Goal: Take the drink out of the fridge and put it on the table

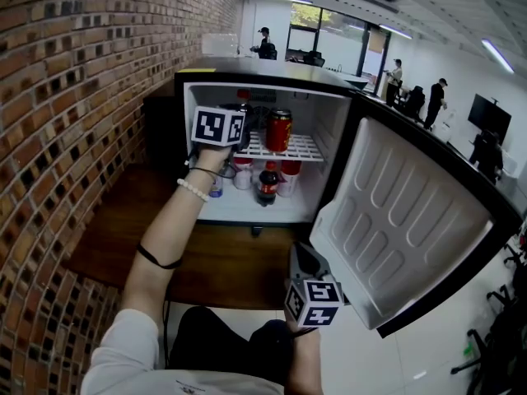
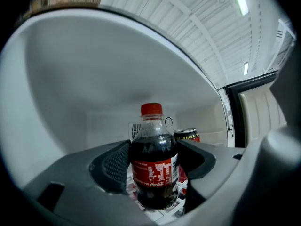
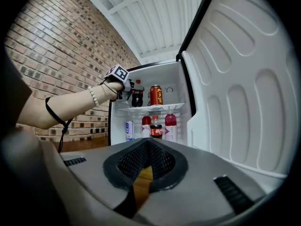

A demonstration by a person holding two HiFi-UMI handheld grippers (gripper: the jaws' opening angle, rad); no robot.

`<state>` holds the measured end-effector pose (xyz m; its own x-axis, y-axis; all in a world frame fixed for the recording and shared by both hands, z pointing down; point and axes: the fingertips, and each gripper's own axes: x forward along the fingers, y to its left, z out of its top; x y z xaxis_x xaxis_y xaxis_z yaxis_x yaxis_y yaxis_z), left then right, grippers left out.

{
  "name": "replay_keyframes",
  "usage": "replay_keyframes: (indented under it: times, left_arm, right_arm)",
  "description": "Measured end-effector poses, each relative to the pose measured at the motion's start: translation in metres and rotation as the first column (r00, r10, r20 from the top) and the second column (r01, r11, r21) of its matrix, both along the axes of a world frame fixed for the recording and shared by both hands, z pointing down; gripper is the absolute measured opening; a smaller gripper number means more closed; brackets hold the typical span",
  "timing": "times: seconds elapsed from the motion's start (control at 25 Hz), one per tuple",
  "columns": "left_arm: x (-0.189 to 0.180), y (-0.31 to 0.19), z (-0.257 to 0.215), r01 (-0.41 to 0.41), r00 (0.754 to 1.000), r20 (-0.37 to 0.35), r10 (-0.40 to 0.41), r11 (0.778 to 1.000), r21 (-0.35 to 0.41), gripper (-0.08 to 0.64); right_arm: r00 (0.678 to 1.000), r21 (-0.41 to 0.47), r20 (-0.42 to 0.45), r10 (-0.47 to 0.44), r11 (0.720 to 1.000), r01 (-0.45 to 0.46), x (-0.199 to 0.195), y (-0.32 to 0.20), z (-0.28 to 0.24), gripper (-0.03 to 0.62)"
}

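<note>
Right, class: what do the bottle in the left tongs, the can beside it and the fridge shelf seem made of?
Bottle: clear glossy plastic, probably; dark drink shows through, red screw cap. Can: likely metal, printed red, flat rimmed top. Shelf: white wire grid, seemingly coated metal.

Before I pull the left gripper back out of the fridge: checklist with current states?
1. Cola bottle in the left gripper: ok, both jaws press on it at label height.
2. Bottle upright: ok.
3. Clear of the red can: ok, the can stands apart on the same wire shelf.
4. Fridge door open wide: ok.
5. Right gripper out of the way: ok, held low outside the fridge, jaws shut on nothing.
6. Table for set-down: cannot tell, no view clearly shows it.
</note>
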<state>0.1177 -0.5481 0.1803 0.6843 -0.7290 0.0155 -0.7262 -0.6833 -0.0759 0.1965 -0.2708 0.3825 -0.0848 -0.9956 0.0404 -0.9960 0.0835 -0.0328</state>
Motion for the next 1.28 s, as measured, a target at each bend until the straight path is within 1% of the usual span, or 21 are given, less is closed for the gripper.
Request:
replay_keyframes:
  times: [0.2,0.4,0.56,0.76,1.08,1.28]
  left_arm:
    - [-0.014,0.026,-0.012,-0.025,1.000,-0.009,0.026,0.999,0.037,0.307]
    - [-0.031,0.054,-0.010,-0.065,0.996,-0.053,0.067,0.997,0.044,0.307]
    - [-0.046,0.074,0.006,-0.078,0.995,-0.065,0.080,0.996,0.047,0.307]
    - [-0.061,0.098,0.029,-0.091,0.993,-0.064,0.095,0.994,0.055,0.307]
    - [-0.078,0.126,0.076,-0.095,0.992,-0.081,0.096,0.995,0.021,0.307]
    - [-0.088,0.134,0.104,-0.077,0.994,-0.078,0.076,0.997,-0.003,0.307]
  right_arm:
    - [1.000,-0.005,0.006,-0.015,1.000,0.015,-0.007,0.000,0.001,0.012]
    - [1.000,0.003,0.003,-0.029,1.000,0.029,-0.015,0.000,-0.003,0.012]
    - [0.999,0.000,-0.001,-0.042,0.999,0.042,-0.021,0.000,-0.002,0.012]
    - [0.998,-0.002,-0.006,-0.057,0.998,0.057,-0.031,0.000,-0.002,0.012]
    - [0.997,-0.006,-0.014,-0.074,0.997,0.074,-0.040,-0.001,-0.001,0.012]
    - [0.997,-0.012,-0.010,-0.074,0.997,0.074,-0.040,-0.002,0.002,0.012]
